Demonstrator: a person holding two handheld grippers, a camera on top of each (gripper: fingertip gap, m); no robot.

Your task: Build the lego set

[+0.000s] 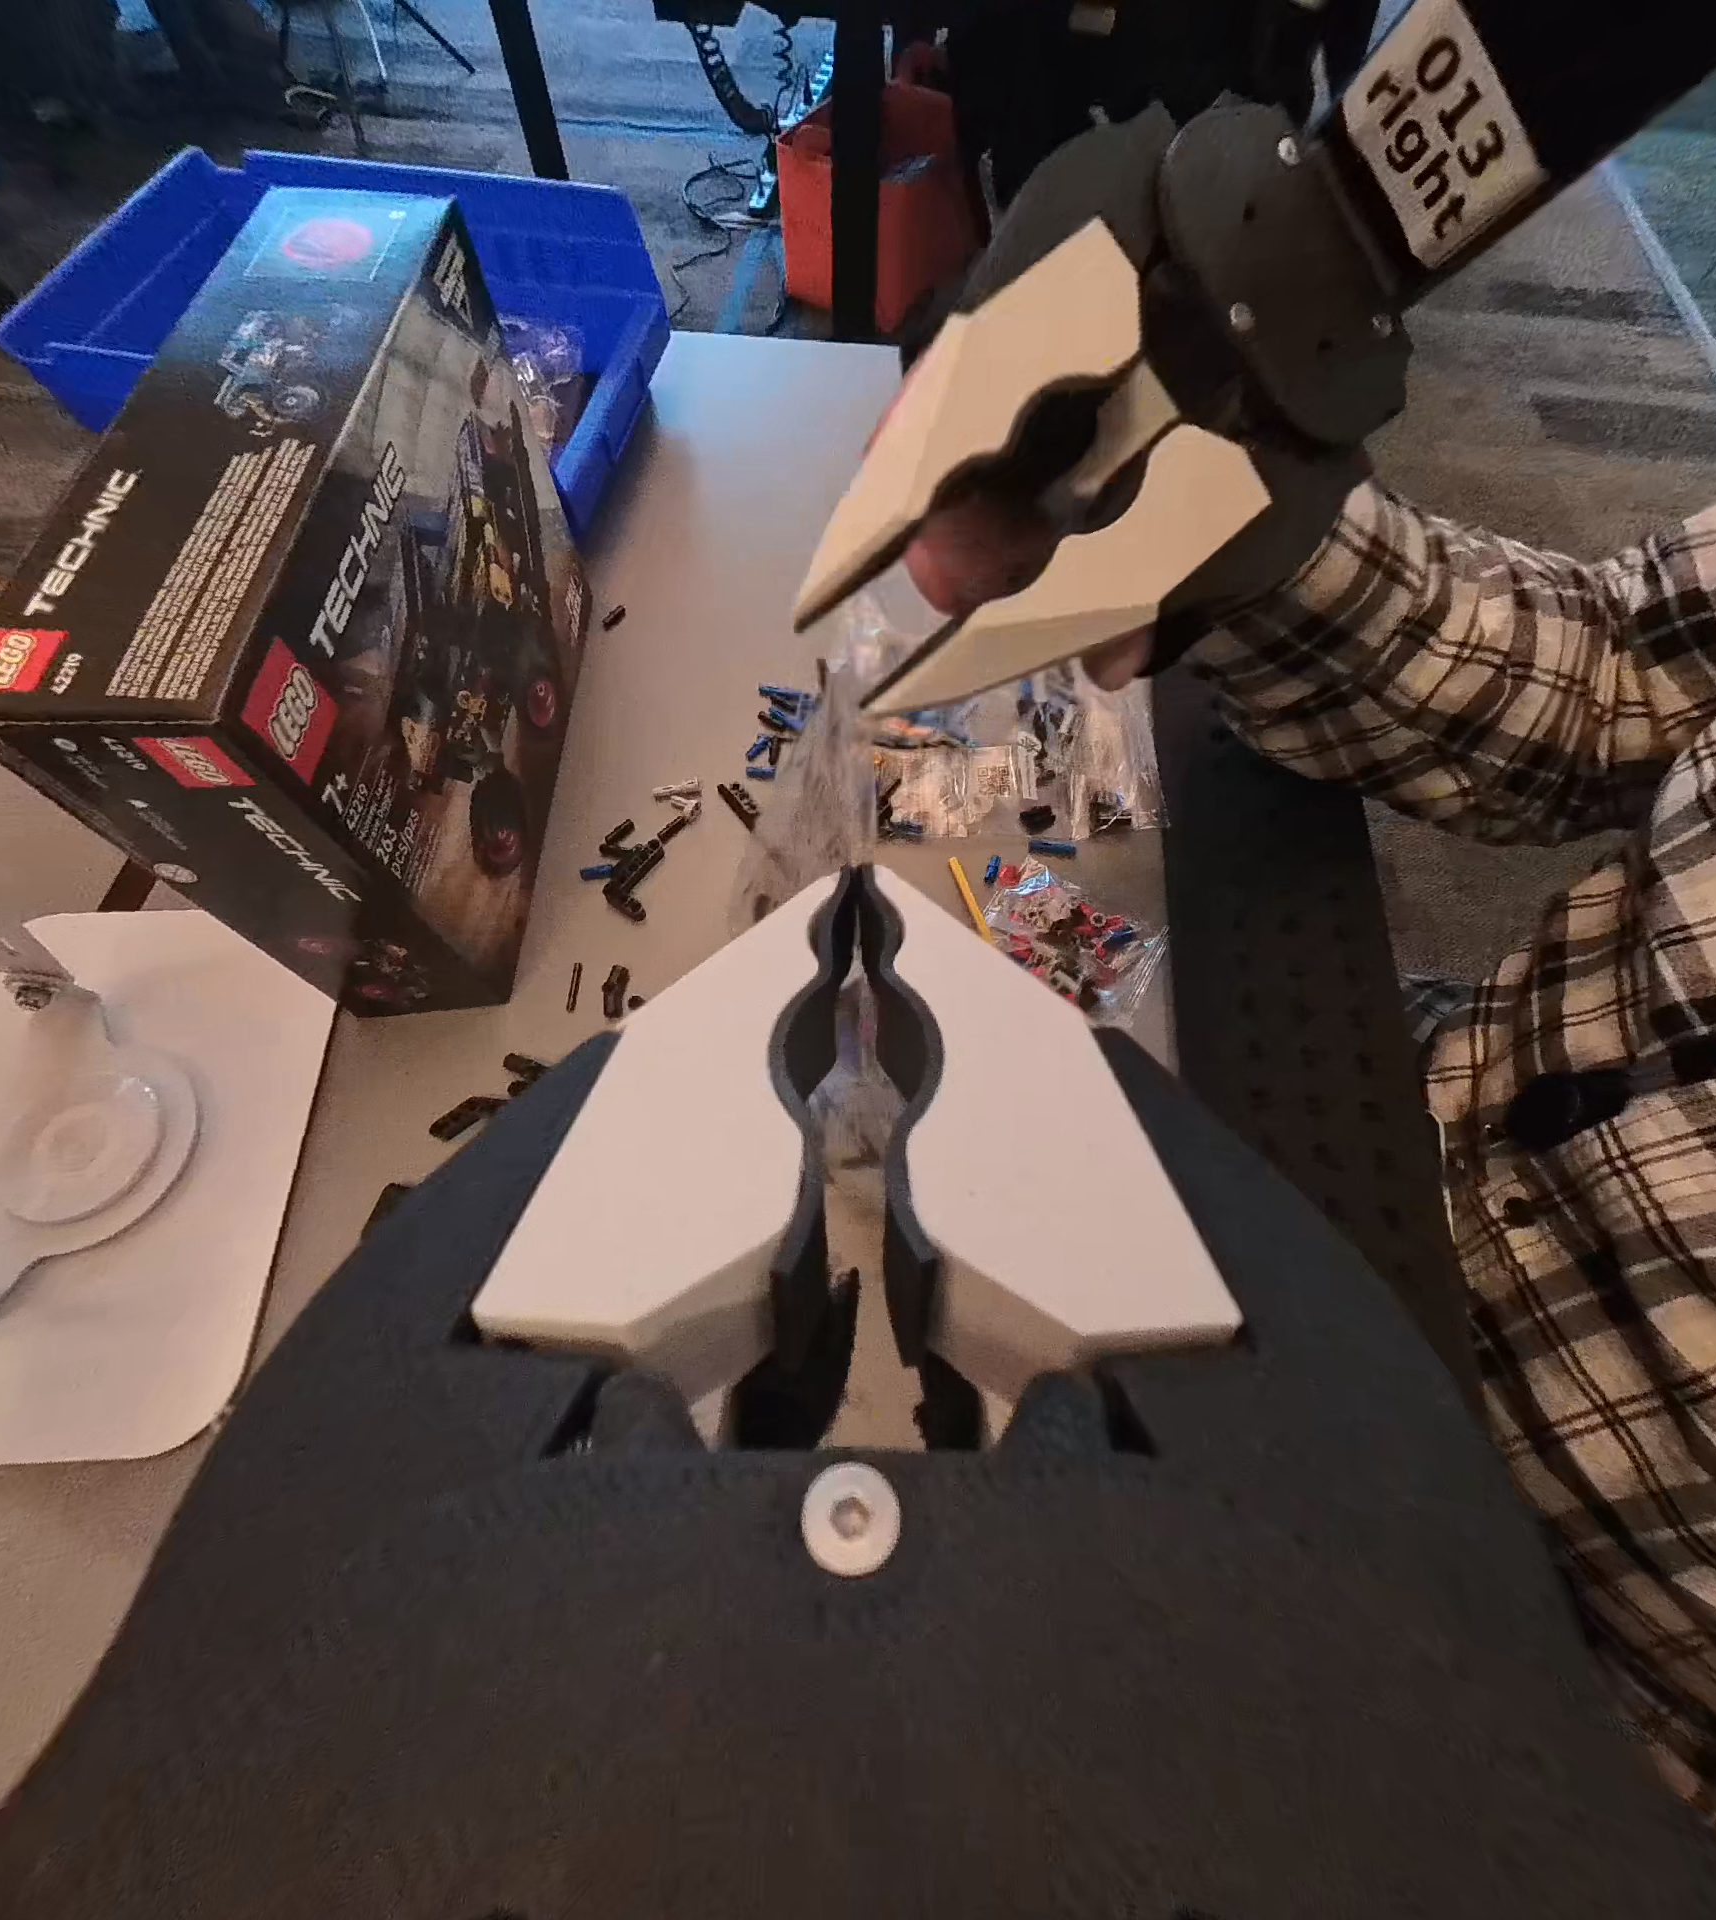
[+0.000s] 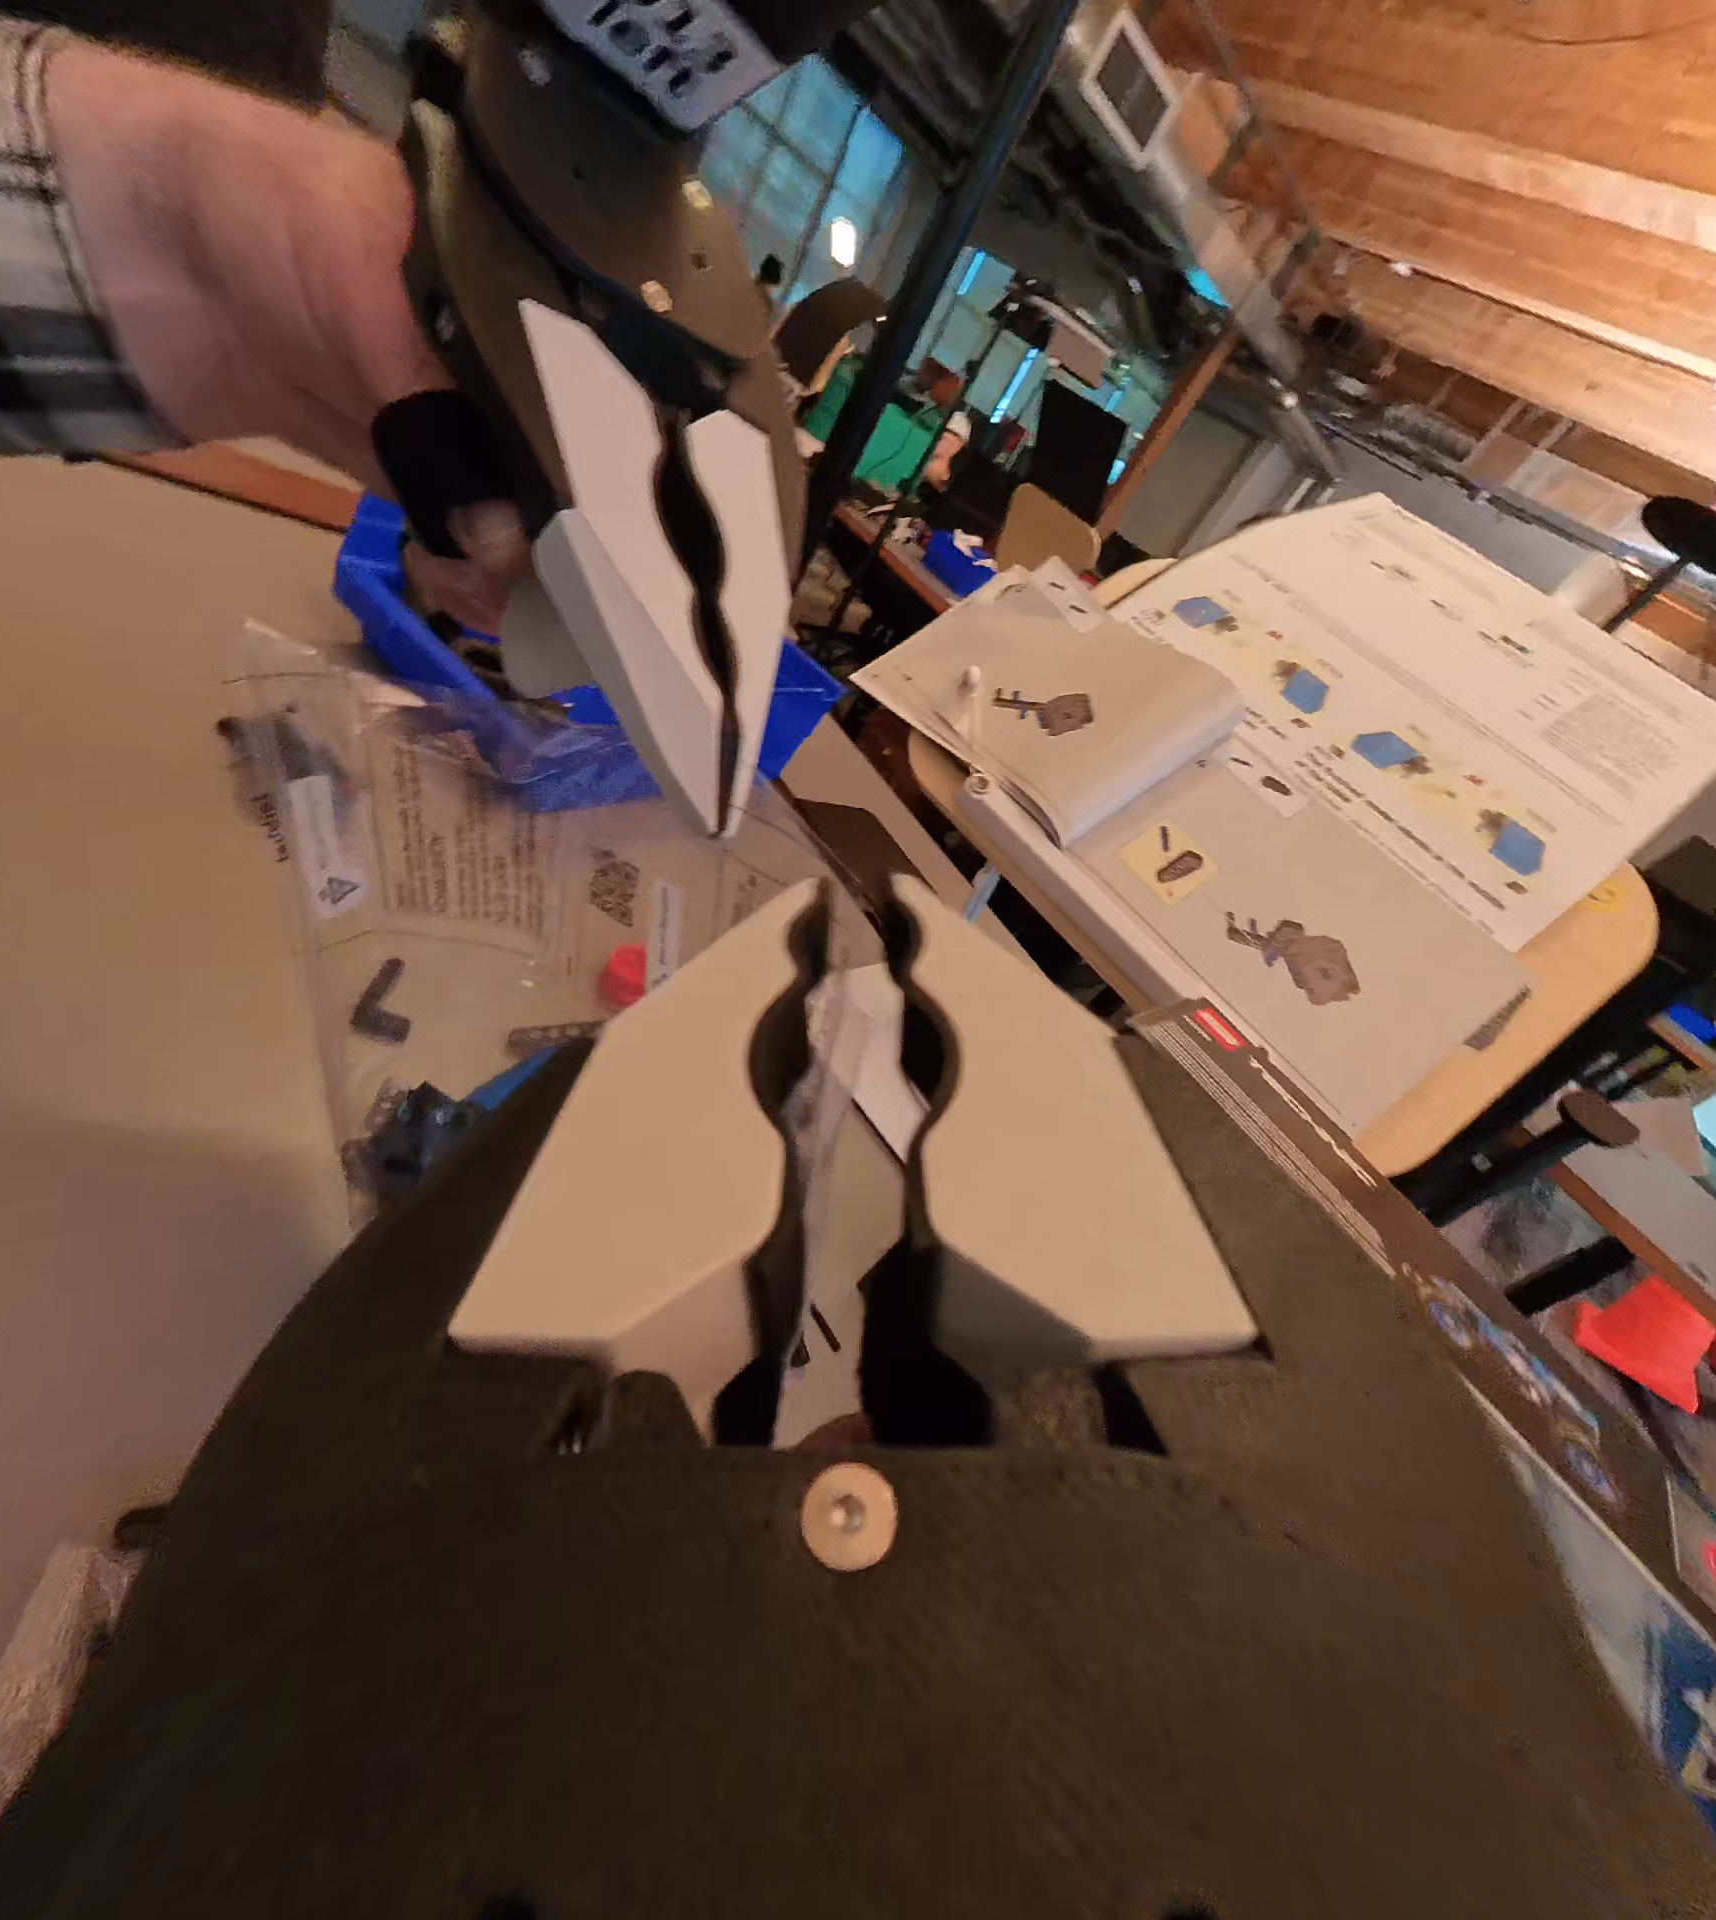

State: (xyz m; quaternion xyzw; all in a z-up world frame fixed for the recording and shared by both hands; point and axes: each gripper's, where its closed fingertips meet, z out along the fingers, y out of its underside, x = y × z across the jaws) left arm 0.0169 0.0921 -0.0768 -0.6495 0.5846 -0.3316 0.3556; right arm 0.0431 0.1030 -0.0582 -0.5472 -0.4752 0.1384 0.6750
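My left gripper (image 1: pixel 856 878) is shut on the edge of a clear plastic parts bag (image 1: pixel 823 790) and holds it above the grey table (image 1: pixel 750 468). The bag stretches up toward my right gripper (image 1: pixel 833 665), whose fingertips stand apart. In the right wrist view my right gripper (image 2: pixel 861 888) is open, with part of the bag and its white label (image 2: pixel 859 1039) lying loosely between the fingers. The left gripper (image 2: pixel 726 826) shows there too, pinching the bag (image 2: pixel 480 894), which holds a black angled piece (image 2: pixel 376 1003) and a red piece (image 2: pixel 622 971).
The black set box (image 1: pixel 262 623) lies at the left, with a blue bin (image 1: pixel 563 270) behind it. Loose black and blue pieces (image 1: pixel 636 852), more clear bags (image 1: pixel 1020 769) and a bag of red parts (image 1: pixel 1072 935) lie on the table. An open instruction booklet (image 2: pixel 1301 935) stands on the right.
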